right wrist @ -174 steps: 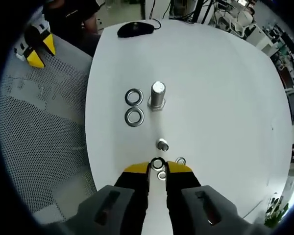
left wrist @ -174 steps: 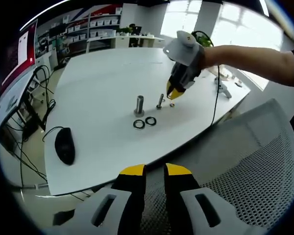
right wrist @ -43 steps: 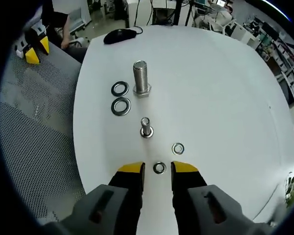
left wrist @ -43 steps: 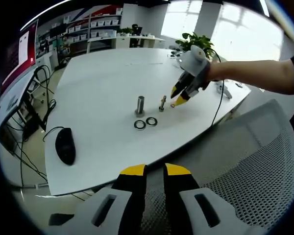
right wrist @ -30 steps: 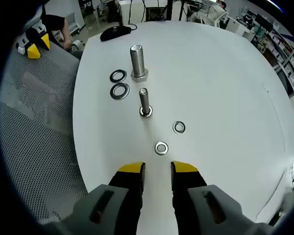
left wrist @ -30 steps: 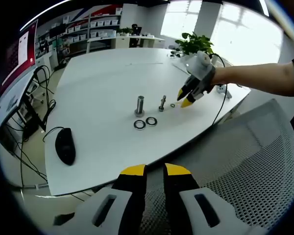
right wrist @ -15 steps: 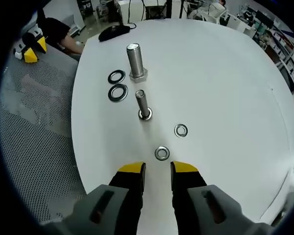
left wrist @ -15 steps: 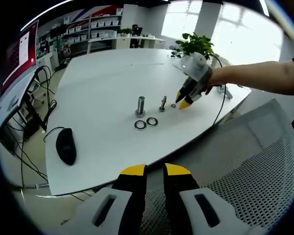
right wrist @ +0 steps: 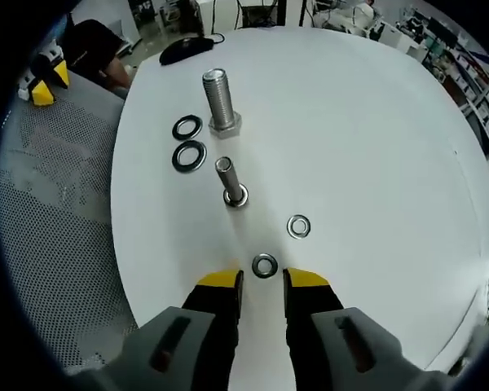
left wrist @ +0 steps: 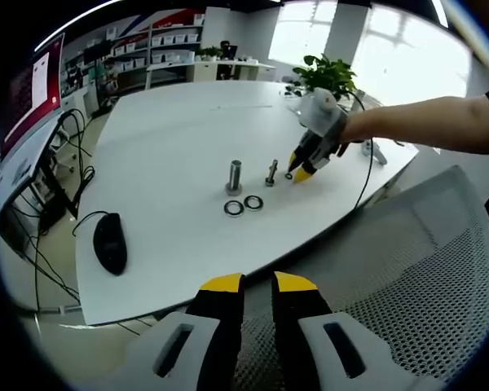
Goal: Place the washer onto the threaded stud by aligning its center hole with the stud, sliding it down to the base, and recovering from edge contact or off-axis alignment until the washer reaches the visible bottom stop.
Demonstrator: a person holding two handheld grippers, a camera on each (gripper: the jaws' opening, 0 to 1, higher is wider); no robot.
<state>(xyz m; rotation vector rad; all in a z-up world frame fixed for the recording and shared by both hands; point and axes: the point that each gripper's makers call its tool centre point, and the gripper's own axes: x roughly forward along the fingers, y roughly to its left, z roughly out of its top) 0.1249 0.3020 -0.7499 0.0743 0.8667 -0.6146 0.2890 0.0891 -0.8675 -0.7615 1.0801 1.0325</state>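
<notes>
Nothing is threaded yet: the white worktop (right wrist: pixel 375 122) carries a large bolt (right wrist: pixel 219 102), the small threaded stud (right wrist: pixel 229 184) still bare, and a washer (right wrist: pixel 265 265) flat near the chair-side edge, just ahead of the right gripper (right wrist: pixel 261 283), jaws apart. Left gripper (left wrist: pixel 256 285) hangs over a mesh chair (left wrist: pixel 424 269), slightly parted. Shelves (left wrist: pixel 159 45) stand beyond.

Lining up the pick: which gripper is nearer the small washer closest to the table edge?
Right. The right gripper hovers right at the small washer, jaws open. The left gripper is back over the mesh chair, off the table.
</notes>
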